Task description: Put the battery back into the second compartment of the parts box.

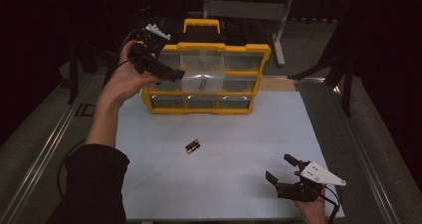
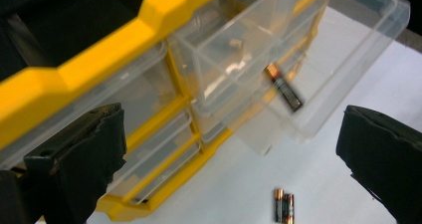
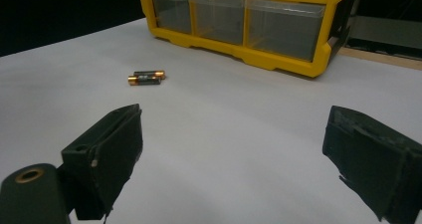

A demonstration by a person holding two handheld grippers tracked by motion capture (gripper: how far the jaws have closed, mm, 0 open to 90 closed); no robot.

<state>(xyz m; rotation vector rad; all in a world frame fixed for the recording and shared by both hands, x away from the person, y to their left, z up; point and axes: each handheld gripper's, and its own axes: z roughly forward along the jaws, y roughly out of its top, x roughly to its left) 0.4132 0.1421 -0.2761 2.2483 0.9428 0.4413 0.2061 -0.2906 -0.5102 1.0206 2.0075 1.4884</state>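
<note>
A yellow organizer (image 1: 220, 47) with clear drawers stands at the back of the white table top (image 1: 239, 134). Its middle drawer (image 1: 201, 77) is pulled out, and one battery (image 2: 283, 87) lies tilted inside it. My left gripper (image 1: 175, 75) is held up at the organizer's left side, above that drawer, and its jaws stand wide open with nothing between them in the left gripper view (image 2: 229, 154). Two batteries (image 1: 192, 146) lie side by side on the table in front of the organizer. My right gripper (image 1: 282, 170) rests open near the table's front right, well apart from them.
The organizer's carry handle (image 1: 201, 25) sticks up behind it. A grey frame with metal legs (image 1: 249, 10) stands beyond the table in the dark. A metal rail (image 1: 45, 149) runs along the table's left side.
</note>
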